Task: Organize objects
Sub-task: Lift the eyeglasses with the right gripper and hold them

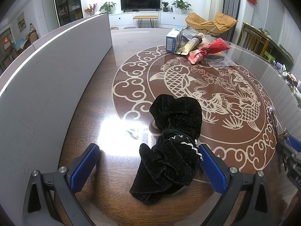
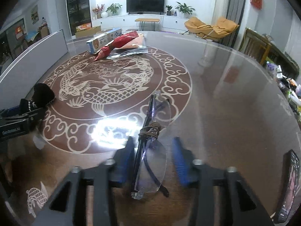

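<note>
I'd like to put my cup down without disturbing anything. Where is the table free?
The widest bare stretch of the table is on the right, between the folded glasses and the phone at the near edge. The fish pattern's middle is also bare. It is crowded at the far side, around the blue box and red packets, and near the black pouch.

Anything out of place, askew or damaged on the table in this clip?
Nothing looks damaged or spilled. The folded glasses have brown cord wound around their frame, which is unusual. The far pile, with a blue box and red packet, lies loosely overlapped.
</note>
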